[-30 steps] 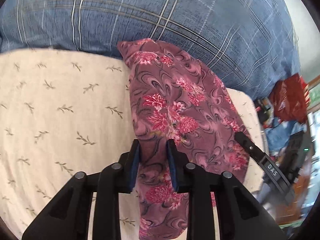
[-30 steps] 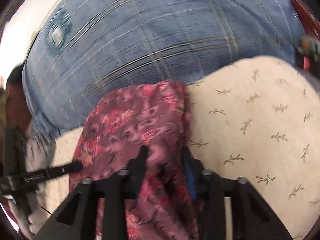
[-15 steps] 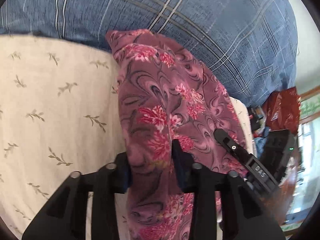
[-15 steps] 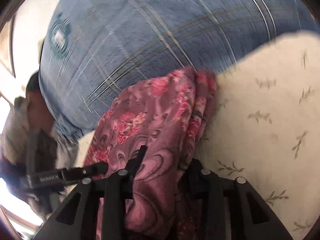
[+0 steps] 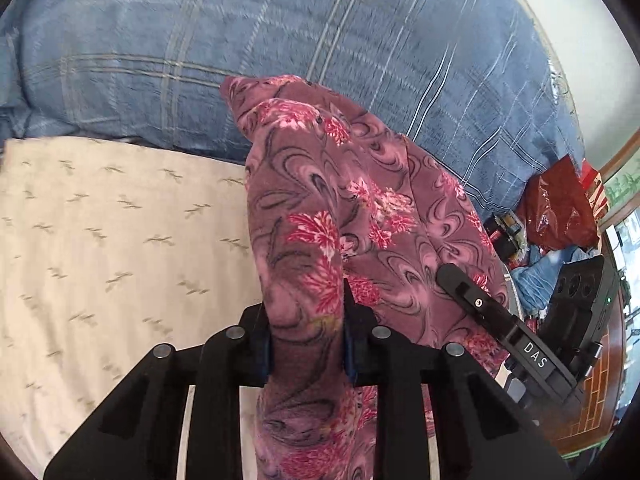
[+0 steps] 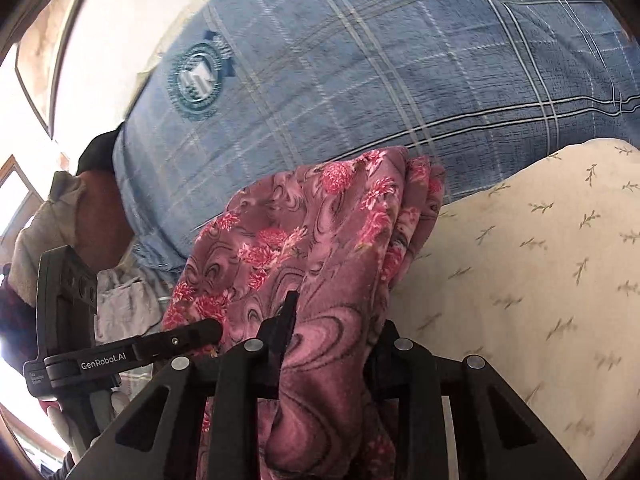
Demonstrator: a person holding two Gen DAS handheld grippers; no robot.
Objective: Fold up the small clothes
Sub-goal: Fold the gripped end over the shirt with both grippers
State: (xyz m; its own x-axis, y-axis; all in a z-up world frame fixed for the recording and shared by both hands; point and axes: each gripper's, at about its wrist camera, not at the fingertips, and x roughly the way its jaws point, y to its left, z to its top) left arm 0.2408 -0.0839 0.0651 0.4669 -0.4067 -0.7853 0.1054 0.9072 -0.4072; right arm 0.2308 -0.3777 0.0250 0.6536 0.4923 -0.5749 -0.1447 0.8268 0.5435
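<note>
Garment [image 5: 352,208] on sheet [image 5: 120,240], pillow [image 5: 280,52] behind.

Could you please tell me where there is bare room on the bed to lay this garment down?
The cream sheet is bare left of the garment, up to the blue pillow; the right wrist view shows the same stretch. The bed's far side by the red bag is cluttered.
</note>
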